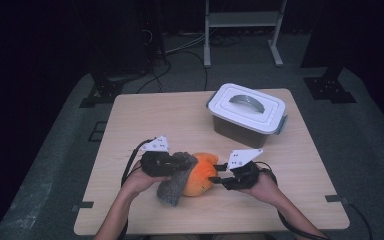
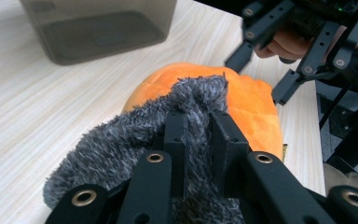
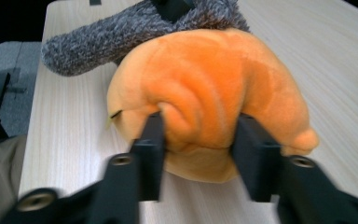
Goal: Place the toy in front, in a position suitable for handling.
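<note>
An orange plush toy point(image 1: 200, 176) point(image 2: 256, 107) point(image 3: 205, 79) lies on the wooden table point(image 1: 145, 115) near its front middle. A grey fuzzy cloth point(image 1: 172, 189) point(image 2: 116, 144) point(image 3: 121, 32) drapes over the toy's left side and down onto the table. My left gripper point(image 1: 186, 161) point(image 2: 198, 126) comes in from the left, shut on a pinched fold of the grey cloth on top of the toy. From the right, my right gripper point(image 1: 214, 174) point(image 3: 200, 140) has its jaws on either side of a bulge of the orange toy, and the pads press into it.
A grey plastic storage box with a white lid and handle point(image 1: 247, 107) point(image 2: 102, 28) stands at the back right of the table. A metal rack frame point(image 1: 242, 25) and cables sit on the floor beyond. The person's forearms enter from the front edge.
</note>
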The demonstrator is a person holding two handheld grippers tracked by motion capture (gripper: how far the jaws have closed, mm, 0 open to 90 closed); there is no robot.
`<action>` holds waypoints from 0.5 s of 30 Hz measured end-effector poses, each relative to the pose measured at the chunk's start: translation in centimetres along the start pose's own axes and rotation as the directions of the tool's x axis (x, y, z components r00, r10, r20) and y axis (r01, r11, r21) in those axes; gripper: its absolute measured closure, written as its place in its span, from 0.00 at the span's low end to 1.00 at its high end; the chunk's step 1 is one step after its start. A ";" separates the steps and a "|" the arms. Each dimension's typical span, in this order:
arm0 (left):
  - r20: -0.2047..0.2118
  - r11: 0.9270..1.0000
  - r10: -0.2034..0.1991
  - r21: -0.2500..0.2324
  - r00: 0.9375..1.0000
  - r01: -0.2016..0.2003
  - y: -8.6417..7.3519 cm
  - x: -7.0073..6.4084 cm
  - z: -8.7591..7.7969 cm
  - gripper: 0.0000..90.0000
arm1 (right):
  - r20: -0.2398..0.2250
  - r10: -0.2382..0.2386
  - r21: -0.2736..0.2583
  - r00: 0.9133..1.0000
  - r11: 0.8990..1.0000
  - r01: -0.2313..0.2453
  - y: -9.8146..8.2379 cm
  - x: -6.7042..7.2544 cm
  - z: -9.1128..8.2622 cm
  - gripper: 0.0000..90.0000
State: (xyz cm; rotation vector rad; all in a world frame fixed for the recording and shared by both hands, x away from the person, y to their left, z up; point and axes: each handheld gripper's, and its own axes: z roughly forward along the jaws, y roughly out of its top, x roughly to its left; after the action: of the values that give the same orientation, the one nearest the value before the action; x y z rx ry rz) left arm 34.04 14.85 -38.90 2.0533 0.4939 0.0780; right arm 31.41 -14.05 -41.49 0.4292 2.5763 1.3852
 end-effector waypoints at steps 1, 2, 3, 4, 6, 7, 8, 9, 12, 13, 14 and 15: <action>-0.001 1.000 0.009 0.001 1.000 -0.009 0.2 0.0 -0.2 0.87 | 0.003 -0.003 0.002 1.000 1.000 0.003 0.2 0.1 0.0 0.72; -0.004 1.000 0.019 0.004 1.000 -0.019 0.5 -0.2 -0.4 0.87 | 0.006 -0.007 0.005 1.000 1.000 0.007 0.3 0.2 -0.1 0.73; -0.005 1.000 0.026 0.003 1.000 -0.026 0.7 -0.3 -0.5 0.87 | 0.000 -0.008 0.005 1.000 1.000 0.008 0.5 0.2 -0.2 0.75; -0.002 0.999 0.032 -0.005 0.999 -0.032 1.0 -0.5 -0.6 0.87 | 0.001 -0.011 0.004 1.000 1.000 0.011 0.5 0.1 -0.3 0.75; 0.022 0.999 0.048 -0.017 0.999 -0.047 1.7 -0.9 -0.7 0.87 | 0.000 -0.006 -0.002 1.000 1.000 0.006 0.6 0.0 -0.5 0.76; 0.025 0.998 0.058 -0.017 0.998 -0.058 2.0 -1.2 -0.6 0.87 | -0.007 -0.004 -0.009 1.000 1.000 0.004 0.7 0.0 -0.5 0.76; 0.030 0.997 0.074 -0.007 0.997 -0.073 2.3 -1.5 -0.4 0.87 | -0.006 -0.009 -0.009 1.000 1.000 0.009 0.8 0.0 -0.6 0.76; 0.039 0.996 0.087 0.002 0.995 -0.087 2.6 -1.8 0.0 0.87 | -0.008 -0.014 -0.007 1.000 1.000 0.014 0.9 0.1 -0.5 0.76; 0.056 0.996 0.093 0.001 0.994 -0.093 2.8 -2.2 0.7 0.87 | -0.006 -0.042 0.004 0.999 0.999 0.042 1.0 0.4 -0.4 0.76; 0.062 0.996 0.089 -0.003 0.994 -0.089 2.7 -2.3 0.8 0.87 | -0.006 -0.045 0.003 0.999 0.999 0.045 0.9 0.4 -0.5 0.76; 0.068 0.997 0.081 -0.008 0.994 -0.080 2.6 -2.3 0.9 0.87 | -0.012 -0.032 0.004 0.999 0.999 0.033 0.8 0.4 -0.5 0.76; 0.070 0.996 0.084 0.000 0.994 -0.084 2.4 -2.2 1.0 0.87 | -0.012 -0.032 0.008 0.999 0.999 0.033 0.6 0.4 -0.6 0.76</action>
State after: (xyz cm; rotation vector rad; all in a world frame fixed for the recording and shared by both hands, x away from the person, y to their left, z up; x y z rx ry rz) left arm 33.00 12.13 -37.05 2.0719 0.3648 0.0556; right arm 31.00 -14.08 -40.69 0.3798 2.5870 1.3714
